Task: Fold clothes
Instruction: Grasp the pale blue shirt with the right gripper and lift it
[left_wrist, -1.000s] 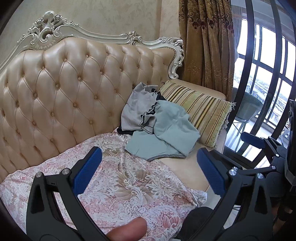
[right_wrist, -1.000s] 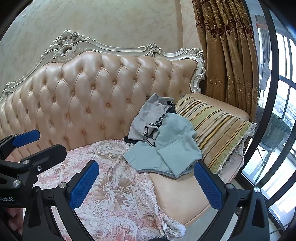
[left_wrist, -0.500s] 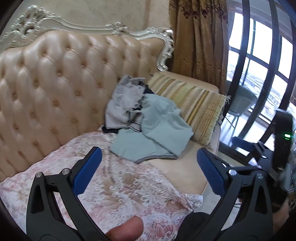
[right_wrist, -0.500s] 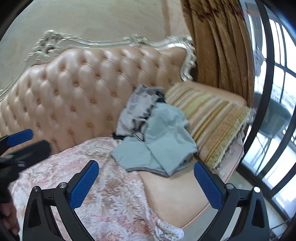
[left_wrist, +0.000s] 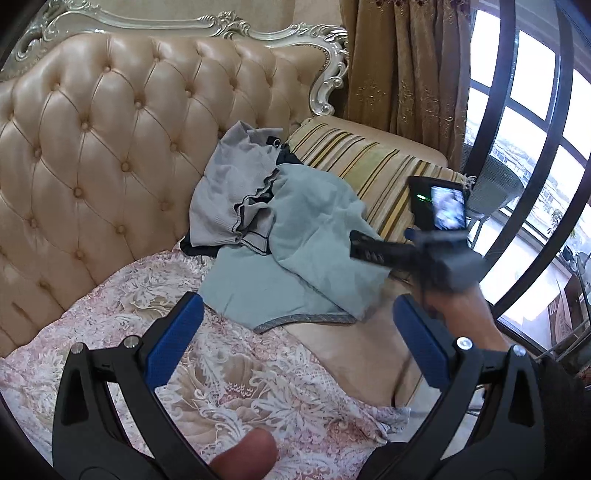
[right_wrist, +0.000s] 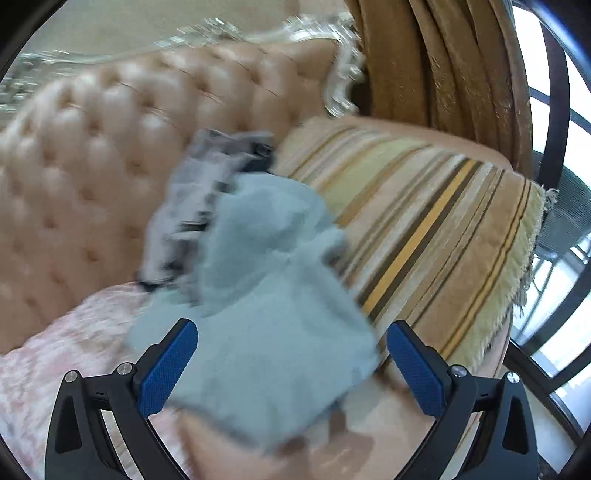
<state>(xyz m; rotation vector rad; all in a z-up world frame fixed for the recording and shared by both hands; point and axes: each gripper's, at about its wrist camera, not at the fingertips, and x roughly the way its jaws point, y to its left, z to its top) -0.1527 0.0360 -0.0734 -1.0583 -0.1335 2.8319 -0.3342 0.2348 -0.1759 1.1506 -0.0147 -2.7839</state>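
Note:
A crumpled pile of clothes lies on the sofa seat against the striped cushion: a pale blue-green garment (left_wrist: 310, 254) (right_wrist: 266, 295) on top, a grey garment (left_wrist: 232, 188) (right_wrist: 199, 195) behind it, a dark piece underneath. My left gripper (left_wrist: 295, 343) is open above the patterned cover, short of the pile, with nothing between its blue pads. My right gripper (right_wrist: 291, 365) is open close over the blue-green garment, its view blurred by motion. In the left wrist view the right gripper's body (left_wrist: 424, 251) with its lit screen reaches in from the right over the garment's right edge, held by a hand.
A tufted beige leather sofa back (left_wrist: 92, 155) rises behind the pile. A pink floral cover (left_wrist: 221, 376) drapes the seat at left. The striped cushion (left_wrist: 373, 166) lies at right, with gold curtains (left_wrist: 402, 66) and dark-framed windows (left_wrist: 517, 110) beyond. A thumb (left_wrist: 247, 454) shows at the bottom edge.
The right gripper has swung forward fast toward the clothes pile and now enters the left wrist view. The left gripper has edged closer and turned slightly right. Both stay open.

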